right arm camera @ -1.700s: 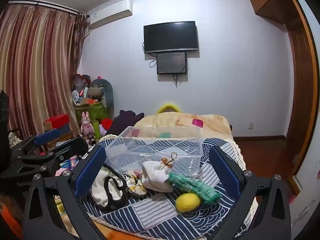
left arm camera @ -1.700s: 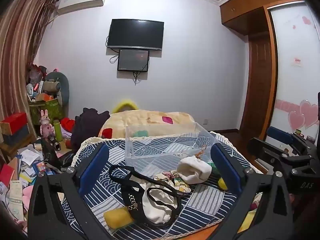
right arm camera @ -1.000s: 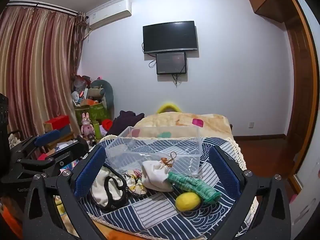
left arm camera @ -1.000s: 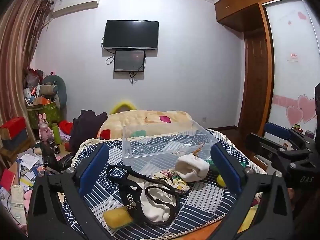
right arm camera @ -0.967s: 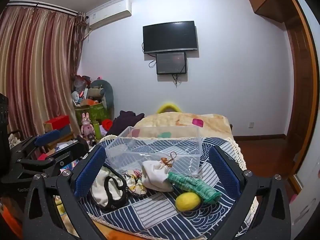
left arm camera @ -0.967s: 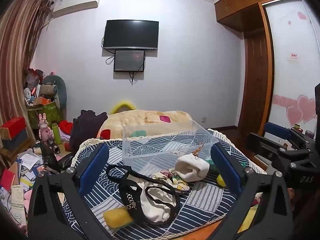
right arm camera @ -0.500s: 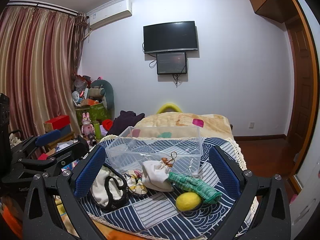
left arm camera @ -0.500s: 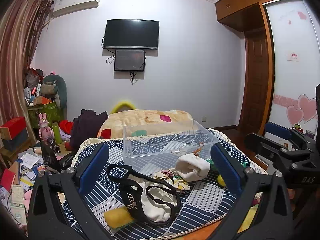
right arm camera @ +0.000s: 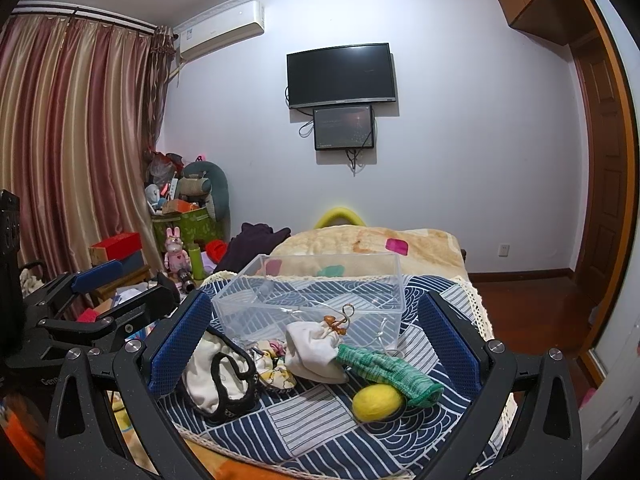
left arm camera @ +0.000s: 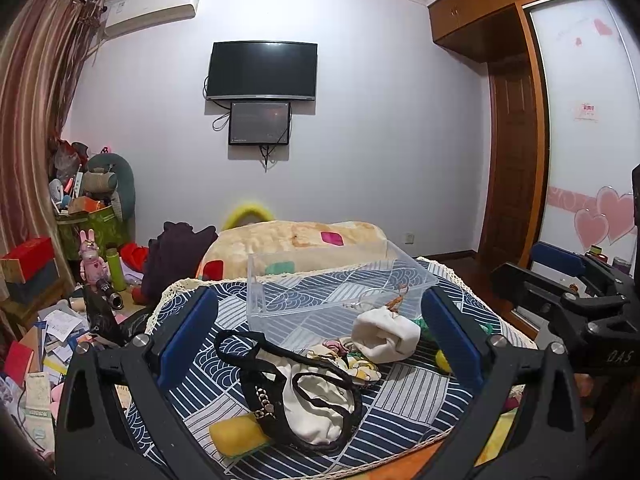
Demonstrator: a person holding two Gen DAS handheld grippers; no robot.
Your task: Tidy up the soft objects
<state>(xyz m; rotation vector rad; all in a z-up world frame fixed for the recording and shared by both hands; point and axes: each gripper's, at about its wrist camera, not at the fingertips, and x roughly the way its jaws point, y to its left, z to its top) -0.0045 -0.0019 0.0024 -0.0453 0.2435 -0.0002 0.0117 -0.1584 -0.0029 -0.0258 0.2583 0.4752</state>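
Soft items lie on a blue patterned cloth [right arm camera: 320, 412] in front of a clear plastic box [right arm camera: 316, 292]: a white drawstring pouch [right arm camera: 316, 350], a green knitted piece [right arm camera: 388, 370], a yellow ball [right arm camera: 376, 402], a floral scrunchie [right arm camera: 276, 372], and a white bag with black straps [right arm camera: 216, 380]. In the left wrist view the box [left arm camera: 332, 284], pouch [left arm camera: 386, 338], bag [left arm camera: 312, 400] and a yellow sponge [left arm camera: 236, 434] show. My left gripper [left arm camera: 320, 332] is open and empty above the bag. My right gripper [right arm camera: 316, 340] is open and empty above the pouch.
A beige blanket [right arm camera: 368, 244] lies behind the box. Cluttered boxes, toys and papers [left arm camera: 48, 300] fill the floor at left by the curtain [right arm camera: 72, 152]. A wardrobe and door [left arm camera: 516, 160] stand at right. A TV [right arm camera: 342, 74] hangs on the far wall.
Both views shifted only slightly; the left gripper drifted a little. No object moved and both grippers stayed open.
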